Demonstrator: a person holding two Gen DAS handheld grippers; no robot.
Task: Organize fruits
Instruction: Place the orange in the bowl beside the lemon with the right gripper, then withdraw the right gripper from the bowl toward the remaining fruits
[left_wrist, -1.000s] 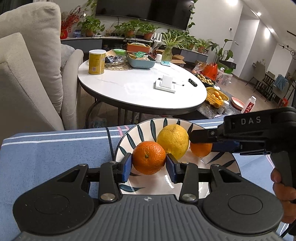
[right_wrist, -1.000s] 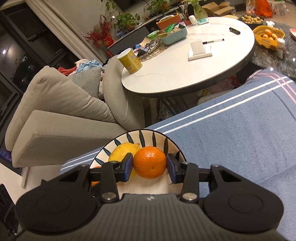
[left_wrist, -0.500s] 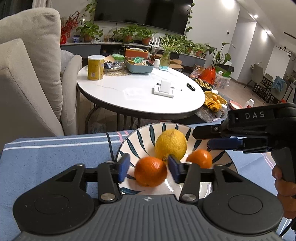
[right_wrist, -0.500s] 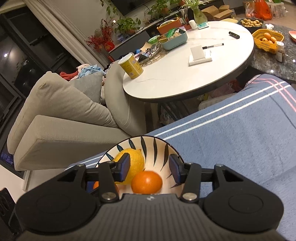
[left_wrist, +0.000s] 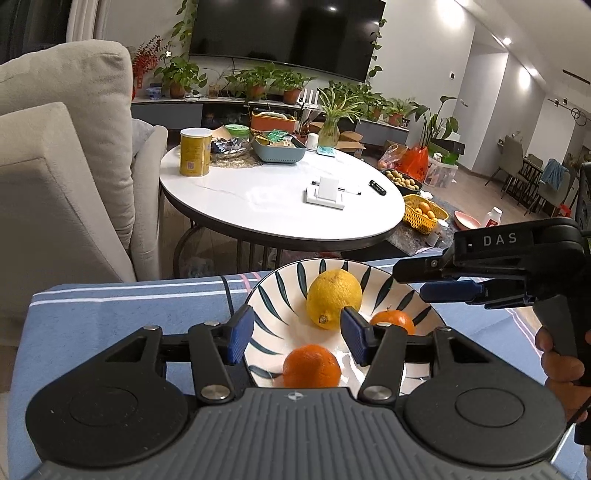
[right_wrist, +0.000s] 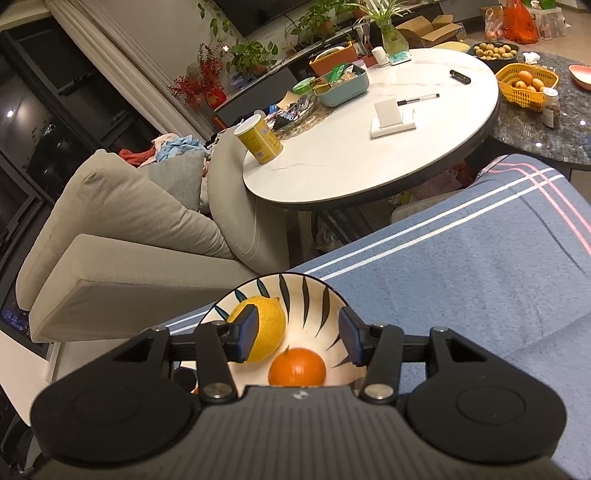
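Left wrist: left gripper (left_wrist: 297, 334) fingers spread wide, gripping nothing, above striped bowl (left_wrist: 413, 297) holding lemon (left_wrist: 334, 297) and two oranges (left_wrist: 312, 365). Right wrist: right gripper (right_wrist: 297, 334) likewise parted over lemon (right_wrist: 266, 328), orange (right_wrist: 297, 367)

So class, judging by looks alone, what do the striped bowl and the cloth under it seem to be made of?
Striped bowl: probably glazed ceramic, glossy white with dark painted leaf strokes and a highlight inside. Cloth: seemingly woven fabric, matte blue with white and pink stripes.
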